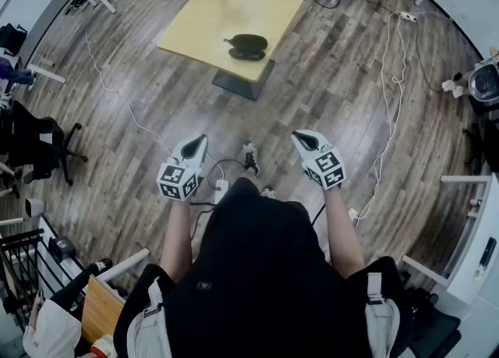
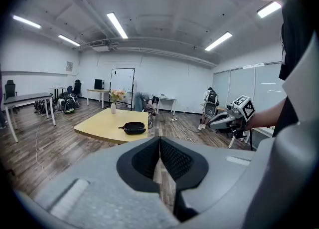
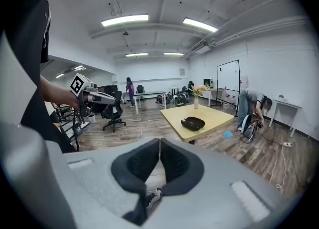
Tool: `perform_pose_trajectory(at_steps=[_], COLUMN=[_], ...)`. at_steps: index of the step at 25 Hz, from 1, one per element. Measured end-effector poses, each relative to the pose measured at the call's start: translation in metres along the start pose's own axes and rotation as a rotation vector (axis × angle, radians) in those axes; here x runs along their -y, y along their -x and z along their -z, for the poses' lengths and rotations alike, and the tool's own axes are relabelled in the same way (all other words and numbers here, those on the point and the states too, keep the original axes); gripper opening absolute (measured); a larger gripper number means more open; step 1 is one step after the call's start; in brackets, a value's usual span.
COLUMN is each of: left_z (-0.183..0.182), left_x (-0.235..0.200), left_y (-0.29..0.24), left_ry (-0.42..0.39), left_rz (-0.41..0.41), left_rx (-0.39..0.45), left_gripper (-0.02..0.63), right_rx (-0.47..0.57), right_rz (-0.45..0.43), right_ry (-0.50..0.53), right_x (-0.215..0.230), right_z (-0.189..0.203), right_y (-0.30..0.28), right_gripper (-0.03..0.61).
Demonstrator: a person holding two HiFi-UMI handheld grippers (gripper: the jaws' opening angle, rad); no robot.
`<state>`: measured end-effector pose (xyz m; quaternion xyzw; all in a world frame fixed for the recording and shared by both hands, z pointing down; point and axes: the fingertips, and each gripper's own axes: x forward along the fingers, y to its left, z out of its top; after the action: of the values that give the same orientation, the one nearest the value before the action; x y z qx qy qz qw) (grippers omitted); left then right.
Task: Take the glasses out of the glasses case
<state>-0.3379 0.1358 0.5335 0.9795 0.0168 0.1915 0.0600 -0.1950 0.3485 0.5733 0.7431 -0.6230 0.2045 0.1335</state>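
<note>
Left claw and right claw both closed, empty, mid-frame. Glasses case on tabletop, upper centre, well apart from both

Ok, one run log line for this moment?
left gripper: shut, empty | right gripper: shut, empty | glasses case: on yellow table, untouched

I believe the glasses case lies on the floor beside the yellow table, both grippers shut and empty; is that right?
No: the head view shows the glasses case on the yellow table, not the floor. Left gripper and right gripper are shut, empty.
</note>
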Motion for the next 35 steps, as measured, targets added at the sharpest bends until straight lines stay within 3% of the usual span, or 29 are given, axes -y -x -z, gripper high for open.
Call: perform_pose_trajectory(at_steps=[7,21,29,35], left_z=[-0.022,-0.05,-0.053,-0.063], left_x=[-0.052,-0.085,-0.12,-0.15], left_y=[-0.05,-0.171,-0.204,-0.222], left_ry=[0.03,-0.008,0.023,0.038], left_rz=[-0.003,0.098,0.097,0.09], left_rx=[0.004,-0.078,-0.103,-0.089], left_gripper=[0.012,0.012,0.012,0.012], right_rx=[-0.025,-0.116,-0.128,-0.157], right_rz=[-0.019,-0.1,-0.094,-0.096], right_ry=[0.003,0.019,-0.013,0.025], right_x=[0.03,0.096,0.133,0.15], right_z=[-0.022,-0.041,-0.053,-0.069], right_y=[-0.051,-0.143,-0.182,-0.211], right_gripper=[0.008,0.008,0.008,0.009])
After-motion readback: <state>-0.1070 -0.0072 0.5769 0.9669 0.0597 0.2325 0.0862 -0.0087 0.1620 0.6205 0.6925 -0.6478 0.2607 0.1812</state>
